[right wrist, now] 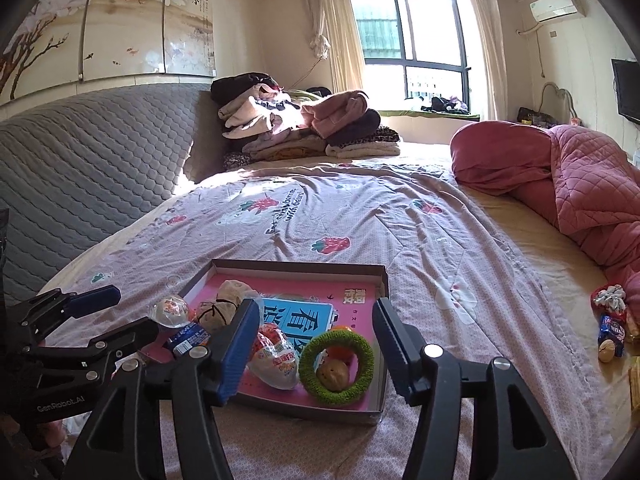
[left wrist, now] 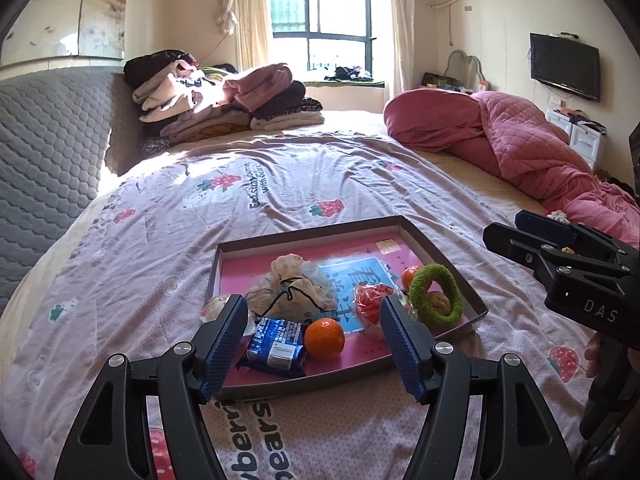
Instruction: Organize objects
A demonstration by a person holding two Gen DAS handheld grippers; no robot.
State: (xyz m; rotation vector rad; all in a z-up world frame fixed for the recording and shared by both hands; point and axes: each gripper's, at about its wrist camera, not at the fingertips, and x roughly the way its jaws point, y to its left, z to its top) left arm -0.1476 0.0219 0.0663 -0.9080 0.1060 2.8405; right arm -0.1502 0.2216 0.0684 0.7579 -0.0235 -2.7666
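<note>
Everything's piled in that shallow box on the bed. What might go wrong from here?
The box sits on soft, wrinkled bedding with low walls, so a push might tip it. The orange could roll out. The walnut lies loose inside the green ring; lifting the ring may leave it behind. Both the left gripper and right gripper hang open close together and might collide.

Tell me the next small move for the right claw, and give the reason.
Probably swing the right claw rightward toward the loose items by the pink quilt. Both claws are open and empty, the tray already holds most things, and that small cluster lies outside it on the bed.
</note>
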